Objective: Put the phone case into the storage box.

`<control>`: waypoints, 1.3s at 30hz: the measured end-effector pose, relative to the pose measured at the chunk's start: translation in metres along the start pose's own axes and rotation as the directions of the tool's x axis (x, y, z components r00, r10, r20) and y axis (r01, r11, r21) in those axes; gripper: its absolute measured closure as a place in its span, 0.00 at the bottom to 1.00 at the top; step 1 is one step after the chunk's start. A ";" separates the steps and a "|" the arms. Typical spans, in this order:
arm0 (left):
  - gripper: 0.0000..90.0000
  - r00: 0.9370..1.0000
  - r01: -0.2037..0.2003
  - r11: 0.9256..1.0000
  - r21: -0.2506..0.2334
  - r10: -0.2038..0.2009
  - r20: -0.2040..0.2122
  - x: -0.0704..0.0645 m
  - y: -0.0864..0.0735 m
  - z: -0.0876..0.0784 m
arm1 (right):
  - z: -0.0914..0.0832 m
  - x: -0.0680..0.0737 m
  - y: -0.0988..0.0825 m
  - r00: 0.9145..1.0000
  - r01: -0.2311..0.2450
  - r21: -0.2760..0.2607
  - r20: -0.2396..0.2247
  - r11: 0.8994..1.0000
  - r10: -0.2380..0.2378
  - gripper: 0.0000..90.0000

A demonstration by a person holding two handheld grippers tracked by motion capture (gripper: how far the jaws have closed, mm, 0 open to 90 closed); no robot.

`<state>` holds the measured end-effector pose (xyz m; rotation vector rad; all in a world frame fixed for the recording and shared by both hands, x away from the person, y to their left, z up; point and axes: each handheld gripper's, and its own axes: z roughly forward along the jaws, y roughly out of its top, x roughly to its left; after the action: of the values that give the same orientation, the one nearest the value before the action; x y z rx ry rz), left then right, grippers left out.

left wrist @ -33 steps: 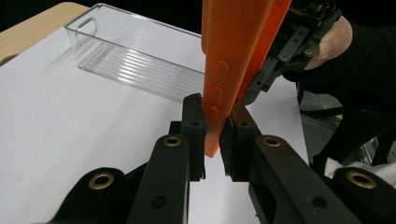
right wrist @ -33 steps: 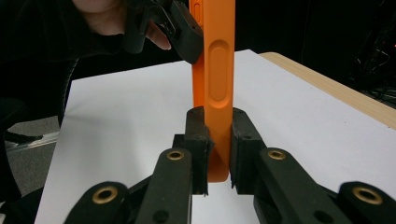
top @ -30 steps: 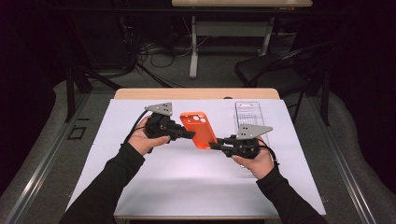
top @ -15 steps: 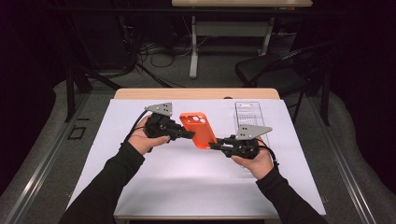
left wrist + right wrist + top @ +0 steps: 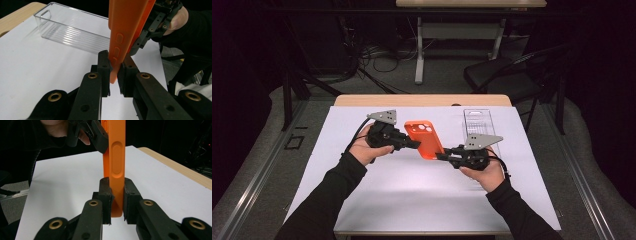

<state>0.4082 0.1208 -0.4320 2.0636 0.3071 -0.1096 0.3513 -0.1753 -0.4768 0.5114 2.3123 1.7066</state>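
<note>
An orange phone case [image 5: 424,138] is held above the white table cover, between both hands. My left gripper [image 5: 416,144] is shut on its left edge; in the left gripper view the jaws pinch the case's side with the buttons [image 5: 117,53]. My right gripper [image 5: 441,156] is shut on the case's lower right edge. In the right gripper view the case [image 5: 115,167] stands upright between the jaws, with the left gripper [image 5: 101,143] clamped on it farther back.
A clear plastic bin [image 5: 475,122] lies on the white cover [image 5: 412,195] at the back right, just beyond the right hand; it also shows in the left gripper view [image 5: 72,32]. The wooden table edge [image 5: 422,100] runs along the back.
</note>
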 end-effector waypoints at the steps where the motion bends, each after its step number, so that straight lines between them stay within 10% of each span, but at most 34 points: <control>1: 0.90 1.000 0.001 1.000 -0.001 -0.001 0.000 0.000 0.000 0.000 | 0.000 0.000 0.000 1.000 -0.001 0.000 0.000 1.000 0.001 0.89; 21: 0.91 1.000 0.010 1.000 0.013 -0.010 0.001 0.000 0.001 0.006 | 0.001 0.000 0.000 0.999 -0.035 -0.012 0.019 0.999 0.036 0.73; 39: 0.90 0.994 0.079 0.995 0.056 -0.074 -0.077 0.001 -0.001 0.002 | -0.004 0.002 0.003 0.997 -0.018 -0.024 0.081 1.000 0.020 0.61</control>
<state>0.4093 0.1192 -0.4340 2.1184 0.4340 -0.0886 0.3484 -0.1773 -0.4730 0.5888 2.2353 1.6871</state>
